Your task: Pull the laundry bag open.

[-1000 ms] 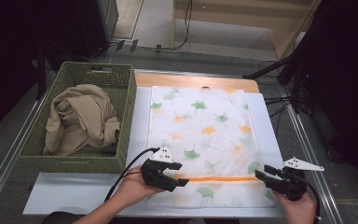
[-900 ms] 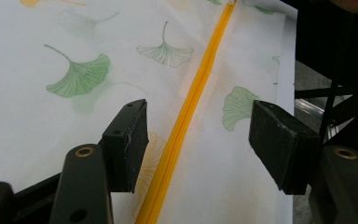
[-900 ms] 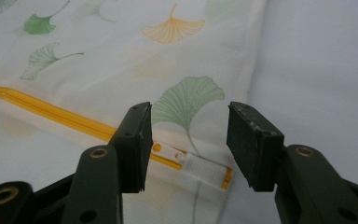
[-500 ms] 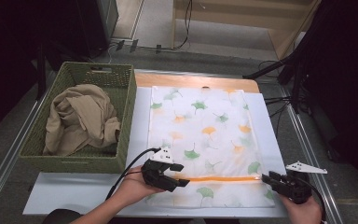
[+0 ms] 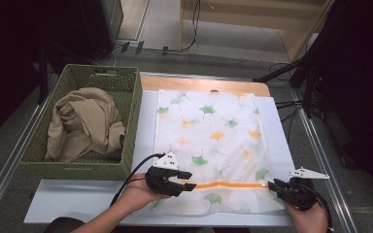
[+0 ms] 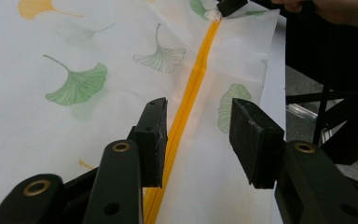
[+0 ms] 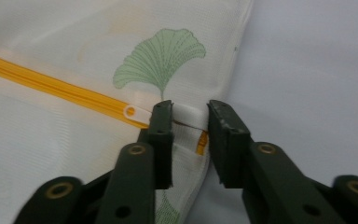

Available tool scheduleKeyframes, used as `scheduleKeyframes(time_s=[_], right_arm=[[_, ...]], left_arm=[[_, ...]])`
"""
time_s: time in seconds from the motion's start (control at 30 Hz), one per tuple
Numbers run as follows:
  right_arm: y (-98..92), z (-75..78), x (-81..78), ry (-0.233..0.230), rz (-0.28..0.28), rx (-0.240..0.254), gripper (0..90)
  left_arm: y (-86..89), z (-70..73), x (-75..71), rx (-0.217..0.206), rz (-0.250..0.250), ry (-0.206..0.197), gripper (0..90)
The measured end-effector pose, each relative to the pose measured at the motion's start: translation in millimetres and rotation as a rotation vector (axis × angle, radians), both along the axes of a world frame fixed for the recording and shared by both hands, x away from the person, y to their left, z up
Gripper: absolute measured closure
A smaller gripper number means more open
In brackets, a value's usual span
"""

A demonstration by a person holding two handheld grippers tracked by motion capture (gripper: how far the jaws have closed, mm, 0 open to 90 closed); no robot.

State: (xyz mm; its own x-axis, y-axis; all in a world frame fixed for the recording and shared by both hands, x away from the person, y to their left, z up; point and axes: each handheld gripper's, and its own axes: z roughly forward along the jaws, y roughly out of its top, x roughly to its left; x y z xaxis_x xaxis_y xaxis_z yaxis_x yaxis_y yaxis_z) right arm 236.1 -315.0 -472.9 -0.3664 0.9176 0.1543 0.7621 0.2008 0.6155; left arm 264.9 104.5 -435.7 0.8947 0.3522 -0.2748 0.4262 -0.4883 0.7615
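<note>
Zipper slider now at bag's right edge, right tongs gripping.

The person's right hand runs off the near edge — and the basket's cloth hides its floor.

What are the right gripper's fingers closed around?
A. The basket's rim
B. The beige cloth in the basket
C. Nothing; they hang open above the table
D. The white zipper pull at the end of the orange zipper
D: in the right gripper view, the right gripper has its fingers on either side of the white zipper pull, at the end of the orange zipper by the bag's edge.
</note>
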Motion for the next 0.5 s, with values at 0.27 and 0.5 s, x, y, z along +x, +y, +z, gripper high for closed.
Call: scheduleKeyframes(time_s=[0.27,0.5], right_arm=[[-5.0,-0.8,6.5,0.073,-0.013,0.112,84.6],[-7.9,9.4,8.7,0.057,-0.030,0.159,85.2]], left_arm=[[1.9,-3.9,3.5,0.022,0.005,0.021,58.8],[5.3,-7.7,10.5,0.037,0.026,0.072,43.4]])
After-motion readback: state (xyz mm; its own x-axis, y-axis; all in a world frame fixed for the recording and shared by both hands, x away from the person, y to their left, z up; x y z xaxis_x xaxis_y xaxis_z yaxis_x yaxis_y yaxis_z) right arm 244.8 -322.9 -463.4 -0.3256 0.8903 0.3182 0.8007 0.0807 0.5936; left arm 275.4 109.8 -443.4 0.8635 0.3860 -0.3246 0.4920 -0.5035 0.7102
